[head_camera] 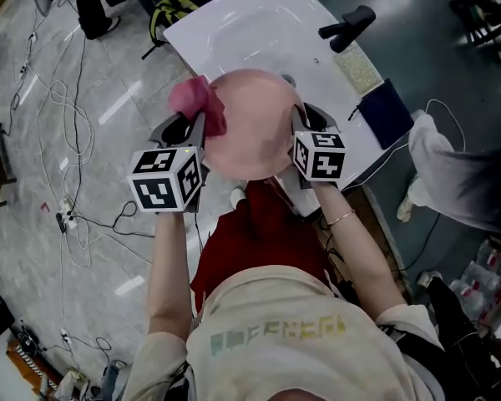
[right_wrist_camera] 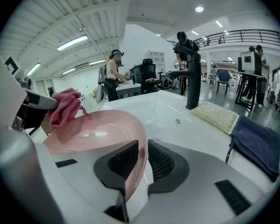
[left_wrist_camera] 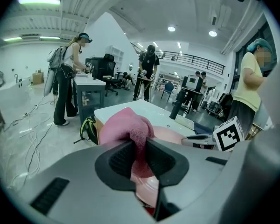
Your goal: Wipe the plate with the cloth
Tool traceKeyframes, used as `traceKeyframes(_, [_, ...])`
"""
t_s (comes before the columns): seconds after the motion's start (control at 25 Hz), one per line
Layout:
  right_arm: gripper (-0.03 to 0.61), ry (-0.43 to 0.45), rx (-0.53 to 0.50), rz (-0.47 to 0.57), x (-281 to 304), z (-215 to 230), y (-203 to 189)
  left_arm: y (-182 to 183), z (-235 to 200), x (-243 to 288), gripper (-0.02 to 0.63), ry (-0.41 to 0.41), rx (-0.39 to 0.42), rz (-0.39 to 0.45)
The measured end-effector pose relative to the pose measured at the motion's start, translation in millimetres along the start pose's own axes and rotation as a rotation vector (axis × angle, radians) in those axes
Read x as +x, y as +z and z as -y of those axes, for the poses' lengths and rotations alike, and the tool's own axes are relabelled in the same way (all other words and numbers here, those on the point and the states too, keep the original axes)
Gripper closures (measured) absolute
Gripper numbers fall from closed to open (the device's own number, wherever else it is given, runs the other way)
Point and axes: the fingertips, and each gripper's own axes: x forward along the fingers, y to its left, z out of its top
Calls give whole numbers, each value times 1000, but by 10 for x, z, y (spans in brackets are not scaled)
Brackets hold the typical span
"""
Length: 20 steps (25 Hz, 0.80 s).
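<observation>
1. The right claw (right_wrist_camera: 142, 155) pinches the right rim of the pink plate (right_wrist_camera: 93, 132), held over the white table (head_camera: 234, 23).
2. The left claw (left_wrist_camera: 140, 149) is clamped on the pink cloth (left_wrist_camera: 125, 125), which is against the plate's left edge.

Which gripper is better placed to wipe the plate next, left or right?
Left, probably. The left gripper is shut on the pink cloth, which sits at the edge of the plate. The right gripper is shut on the rim and is needed to hold it.
</observation>
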Motion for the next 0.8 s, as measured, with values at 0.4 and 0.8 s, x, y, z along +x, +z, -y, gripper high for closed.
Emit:
traceKeyframes(0.4, [466,-6,18,25,-29,-6,-16,-35,-66,-14,546,15,-25,19])
traceKeyframes(0.8, [466,-12,109,151,-389,69,231,70,-112,-39,546,-4,-42,88])
